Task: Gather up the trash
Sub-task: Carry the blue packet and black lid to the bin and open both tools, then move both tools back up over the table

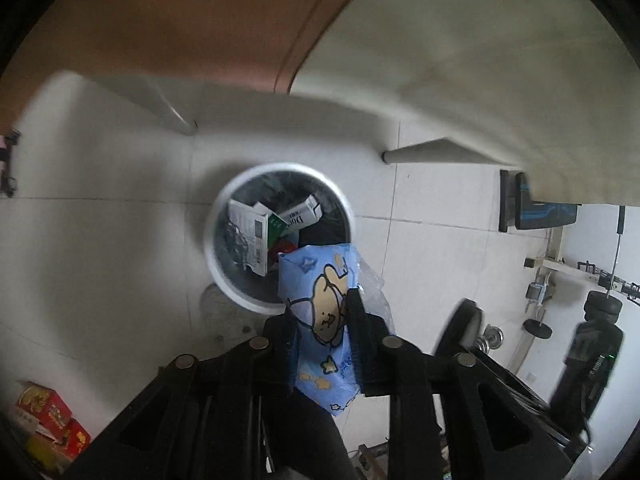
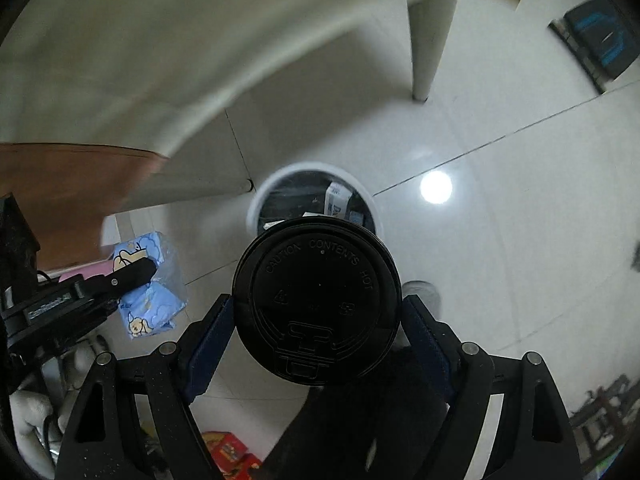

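Round white trash bin [image 1: 224, 276] sitting on glossy tiled floor [image 1: 100, 248] beside a table leg [image 1: 168, 106], crumpled cartons [image 1: 256, 236] inside, left hand-held gripper [image 1: 320, 308] pinching a blue cartoon-print wrapper [image 1: 320, 280] above its rim, right hand-held gripper [image 2: 316, 320] clasping a cup's black plastic lid [image 2: 316, 304] (embossed lettering), red boxes [image 1: 52, 420] lying nearby.

Our left gripper [image 1: 320, 312]: tilted steeply down, jaws nearly together. Our right gripper [image 2: 316, 312]: tilted steeply down, jaws wide.
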Demonstrator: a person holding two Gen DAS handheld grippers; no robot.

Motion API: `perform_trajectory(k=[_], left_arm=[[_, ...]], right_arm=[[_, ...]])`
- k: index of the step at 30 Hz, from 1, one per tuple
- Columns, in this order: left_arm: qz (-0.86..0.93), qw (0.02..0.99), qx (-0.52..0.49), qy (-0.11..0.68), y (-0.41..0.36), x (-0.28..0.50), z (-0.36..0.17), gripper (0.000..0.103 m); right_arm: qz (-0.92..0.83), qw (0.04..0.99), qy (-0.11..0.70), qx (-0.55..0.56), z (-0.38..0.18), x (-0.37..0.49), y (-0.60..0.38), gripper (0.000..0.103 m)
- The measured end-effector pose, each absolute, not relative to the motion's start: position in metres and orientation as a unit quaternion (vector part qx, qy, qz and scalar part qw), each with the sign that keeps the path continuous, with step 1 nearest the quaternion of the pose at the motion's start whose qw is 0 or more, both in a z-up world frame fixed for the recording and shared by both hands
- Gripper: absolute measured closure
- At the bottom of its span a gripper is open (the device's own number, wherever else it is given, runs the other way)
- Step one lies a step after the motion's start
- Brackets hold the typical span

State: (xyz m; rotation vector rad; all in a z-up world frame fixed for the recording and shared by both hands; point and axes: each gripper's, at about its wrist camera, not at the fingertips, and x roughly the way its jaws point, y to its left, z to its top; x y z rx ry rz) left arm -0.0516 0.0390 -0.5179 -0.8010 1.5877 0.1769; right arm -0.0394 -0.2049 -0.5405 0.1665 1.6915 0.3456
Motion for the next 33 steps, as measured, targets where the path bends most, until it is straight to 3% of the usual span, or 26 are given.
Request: perform_trajectory(k=[2,5,6,7,10,15,25,33], left_arm=[[0.081,0.62,-0.355,0.695,0.037,-0.05,-0.554,0.079],[0.104,0.623,-0.336,0.699,0.039,-0.06,-0.588,0.063],[0.108,0.624,-0.336,0.697,0.047,-0.068,-0.593,0.052],[0.116,0.625,-0.334,0.696,0.051,-0.073,-0.601,0.035],[0.137,0.63,-0.326,0.692,0.057,-0.083,-0.615,0.009],[0.165,0.636,-0.302,0.69,0.068,-0.095,-0.614,0.005],[0.207,0.659,-0.2,0.695,0.056,-0.11,-0.583,0.005],[0.198,0.656,-0.183,0.705,0.034,-0.121,-0.542,0.005]], right_arm=[[0.16,0.644,0.744,0.077,-0.576,-0.036,-0.204,0.017],[0.167,0.637,0.748,0.084,-0.625,-0.033,-0.201,0.016],[0.172,0.629,0.753,0.092,-0.642,-0.033,-0.202,0.016],[0.174,0.622,0.757,0.097,-0.655,-0.031,-0.203,0.011],[0.182,0.616,0.761,0.09,-0.678,-0.028,-0.198,0.002],[0.19,0.617,0.761,0.064,-0.683,-0.035,-0.192,0.0],[0.139,0.668,0.723,-0.109,-0.649,-0.04,-0.174,0.0],[0.127,0.663,0.726,-0.131,-0.604,-0.045,-0.177,0.0]])
